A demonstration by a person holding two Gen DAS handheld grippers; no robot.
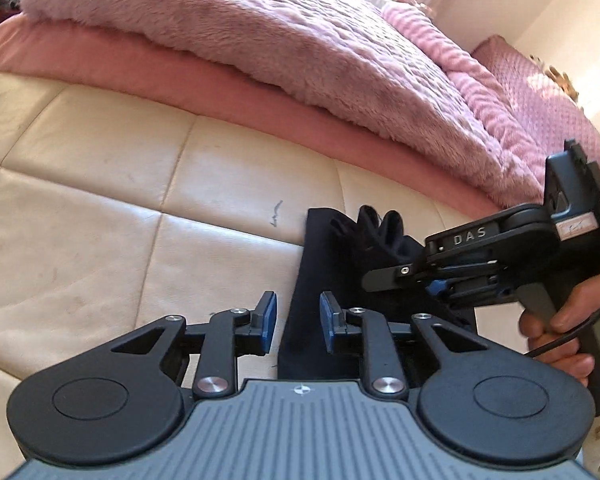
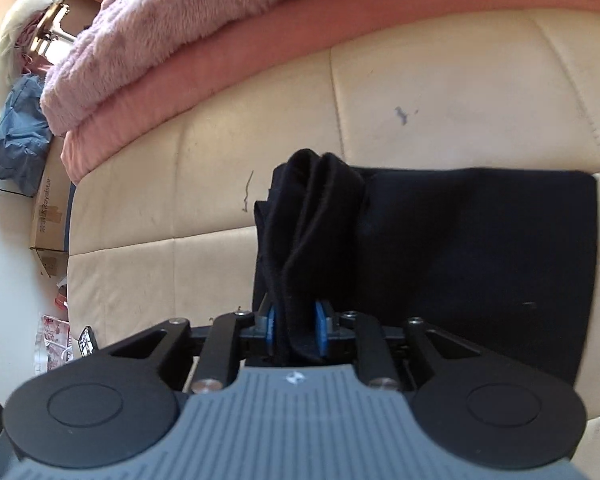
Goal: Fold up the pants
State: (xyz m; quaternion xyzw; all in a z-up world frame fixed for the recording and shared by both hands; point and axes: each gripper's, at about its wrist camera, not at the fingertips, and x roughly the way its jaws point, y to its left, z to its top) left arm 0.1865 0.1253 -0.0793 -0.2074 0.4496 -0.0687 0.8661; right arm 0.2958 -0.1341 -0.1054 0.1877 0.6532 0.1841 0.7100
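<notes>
Black pants (image 2: 460,248) lie partly folded on a cream leather surface (image 2: 240,184). My right gripper (image 2: 296,320) is shut on a bunched edge of the pants (image 2: 316,208) and lifts it off the surface. In the left wrist view my left gripper (image 1: 298,320) is open, its blue pads on either side of the pants' left edge (image 1: 300,304) without clamping it. The right gripper (image 1: 388,276) shows there too, to the right, shut on the bunched cloth (image 1: 376,228).
A pink fluffy blanket (image 1: 260,40) on a pink cover (image 1: 180,76) lies along the far side of the surface. A cardboard box (image 2: 48,208) and blue cloth (image 2: 20,144) sit beyond the surface's left end.
</notes>
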